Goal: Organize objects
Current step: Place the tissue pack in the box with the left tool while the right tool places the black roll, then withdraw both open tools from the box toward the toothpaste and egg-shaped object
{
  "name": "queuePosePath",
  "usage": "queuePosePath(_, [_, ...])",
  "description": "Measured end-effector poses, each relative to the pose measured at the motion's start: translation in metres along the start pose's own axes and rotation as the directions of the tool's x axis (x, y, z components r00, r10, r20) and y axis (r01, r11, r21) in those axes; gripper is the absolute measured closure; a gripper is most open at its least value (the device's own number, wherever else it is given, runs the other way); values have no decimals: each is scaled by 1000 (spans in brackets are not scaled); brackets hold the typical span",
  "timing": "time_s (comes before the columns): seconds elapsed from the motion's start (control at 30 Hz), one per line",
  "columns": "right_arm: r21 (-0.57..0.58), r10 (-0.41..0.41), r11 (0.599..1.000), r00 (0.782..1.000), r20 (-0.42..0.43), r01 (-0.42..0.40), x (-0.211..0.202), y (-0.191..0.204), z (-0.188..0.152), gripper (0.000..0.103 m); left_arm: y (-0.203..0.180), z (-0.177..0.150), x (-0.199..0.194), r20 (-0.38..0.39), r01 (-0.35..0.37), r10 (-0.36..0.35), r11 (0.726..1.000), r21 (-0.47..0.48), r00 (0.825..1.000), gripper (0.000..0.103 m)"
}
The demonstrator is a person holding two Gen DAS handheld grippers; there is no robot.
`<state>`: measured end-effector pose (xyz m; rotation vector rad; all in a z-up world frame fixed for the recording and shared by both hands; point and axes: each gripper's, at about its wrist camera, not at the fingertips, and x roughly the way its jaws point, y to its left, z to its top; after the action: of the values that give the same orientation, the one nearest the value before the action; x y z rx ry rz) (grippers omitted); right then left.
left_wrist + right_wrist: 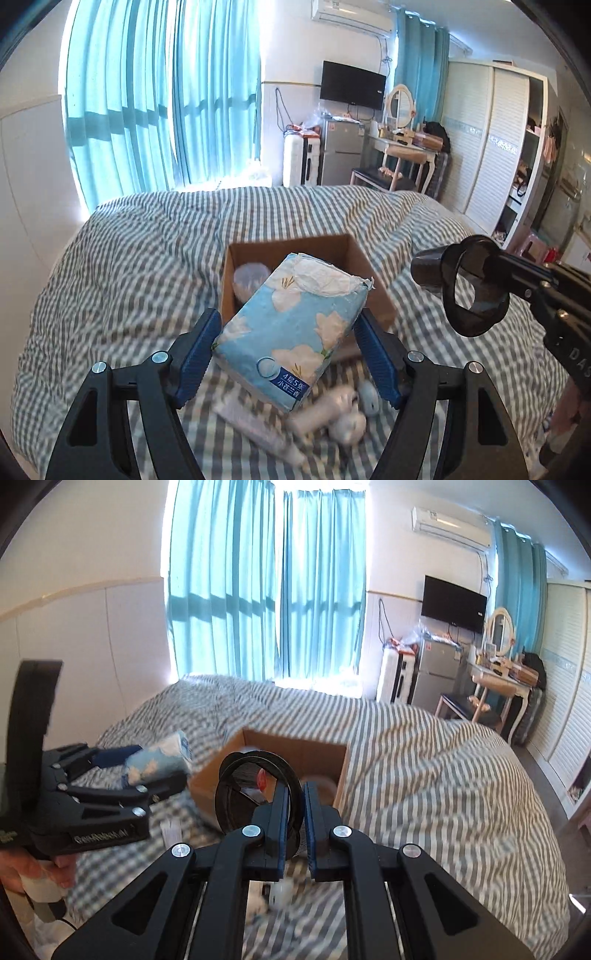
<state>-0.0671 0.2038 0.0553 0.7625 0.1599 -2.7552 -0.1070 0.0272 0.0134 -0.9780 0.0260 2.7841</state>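
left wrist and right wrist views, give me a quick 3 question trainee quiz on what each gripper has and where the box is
1. True or false: the left gripper is shut on the tissue pack.
2. Multiple choice: the right gripper holds A) a white bottle, B) a black ring-shaped object, C) nothing.
3. Fill in: the cardboard box sits on the striped ____.

Key: 1 true; 2 B; 3 bed cover.
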Motion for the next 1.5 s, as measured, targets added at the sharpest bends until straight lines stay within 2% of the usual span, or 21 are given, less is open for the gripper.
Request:
queuePosePath(0.17, [7, 15, 1000, 1000, -5, -15, 38, -8, 33, 95, 8, 32, 35, -4, -25, 25, 1000, 9, 1000, 27])
queuePosePath(0.3, [5, 24, 1000, 998, -50, -24, 80, -12, 44, 95, 13, 35, 68, -40, -35, 36, 999, 26, 999, 27])
queuePosePath(0.4, [-31, 19, 999, 995, -98, -22, 111, -11, 37, 95, 18, 27, 97, -96, -23, 28, 998, 51, 995, 27])
queuePosePath(0.57, [-49, 57, 997, 982, -183, -67, 161, -9, 17, 95, 30, 10, 144, -185, -24, 35, 998, 63, 982, 27])
queuePosePath(0.67, [-48, 72, 995, 973, -220, -84, 187, -10, 5, 95, 32, 1, 157, -205, -15, 32, 996, 86, 978, 27])
queuePosePath(0.93, [-34, 111, 992, 958, -264, -125, 205, -21, -16, 95, 25, -5, 165, -190, -15, 41, 990, 139, 981, 27])
queuePosePath(1.13, [-9, 128, 991, 949, -287, -136, 211, -24, -27, 95, 24, -12, 169, -211, 9, 21, 990, 141, 977, 27])
queuePosePath(1.2, [-1, 129, 991, 951, -281, -135, 207, -23, -27, 95, 24, -15, 170, -218, 10, 23, 989, 149, 976, 23])
queuePosePath(1.27, [17, 140, 990, 953, -270, -140, 202, -26, -26, 92, 22, -17, 168, -225, 19, 15, 989, 148, 974, 22])
queuePosePath(1.3, [27, 142, 990, 954, -264, -140, 199, -27, -24, 84, 22, -17, 165, -227, 24, 10, 989, 146, 974, 18])
queuePosePath(1.33, [37, 135, 991, 958, -255, -130, 195, -29, -22, 70, 21, -18, 162, -227, 26, 8, 989, 145, 974, 15])
queuePosePath(1.37, [44, 123, 992, 962, -243, -116, 191, -30, -20, 63, 20, -18, 158, -224, 24, 9, 989, 144, 975, 11])
queuePosePath(1.4, [53, 115, 993, 966, -231, -106, 186, -31, -17, 50, 20, -19, 154, -221, 27, 5, 989, 144, 975, 10])
queuePosePath(1.5, [84, 117, 991, 974, -193, -102, 166, -36, -9, 46, 20, -19, 137, -204, 10, 21, 989, 149, 979, 7])
